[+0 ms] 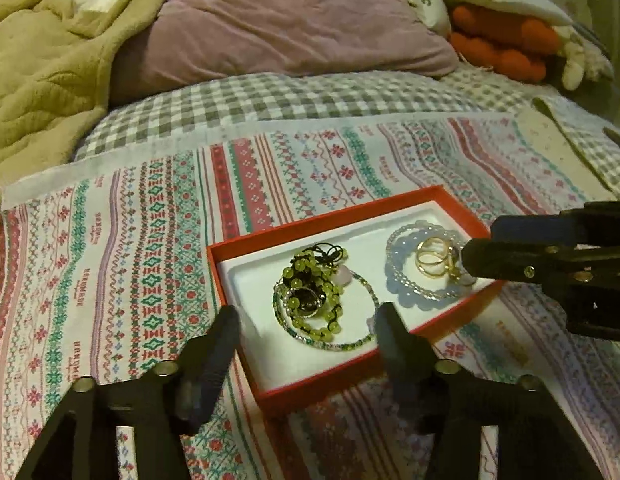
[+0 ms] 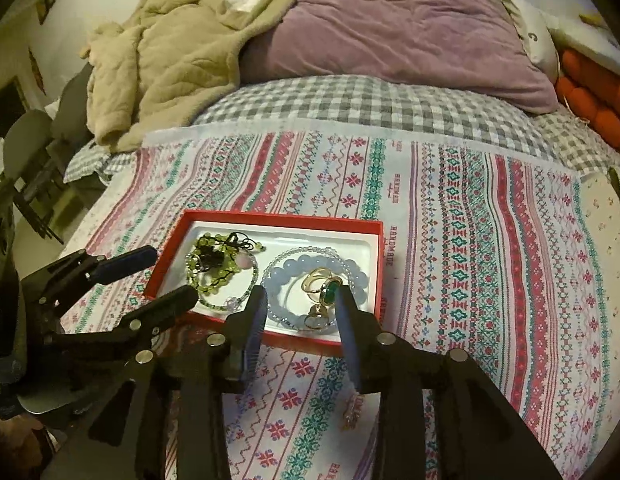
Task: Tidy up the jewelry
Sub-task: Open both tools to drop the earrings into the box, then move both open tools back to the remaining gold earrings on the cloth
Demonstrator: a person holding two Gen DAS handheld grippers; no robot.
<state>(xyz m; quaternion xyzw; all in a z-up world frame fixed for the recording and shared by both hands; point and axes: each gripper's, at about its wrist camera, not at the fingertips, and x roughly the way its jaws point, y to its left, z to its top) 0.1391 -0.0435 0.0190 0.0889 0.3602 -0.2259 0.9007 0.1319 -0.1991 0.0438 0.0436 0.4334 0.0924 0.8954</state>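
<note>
Red box (image 2: 270, 216): jewelry held inside.
Cloth (image 2: 469, 240): "HANDMADE" is printed.
Left gripper (image 1: 308, 320): spread.
Right gripper (image 2: 300, 300): spread.

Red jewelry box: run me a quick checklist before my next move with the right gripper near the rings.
1. Red jewelry box flat on the patterned cloth: ok.
2. Right gripper open, straddling the gold rings: ok.
3. Green-stone ring free of the gripper's fingers: cannot tell; it sits right against the right-hand fingertip.
4. Rings lying inside the pale blue bead bracelet: ok, but closing could catch the beads.
5. Left gripper open, holding nothing, at the box's near edge: ok.
6. Green bead bracelet clear of the rings: ok.
</note>
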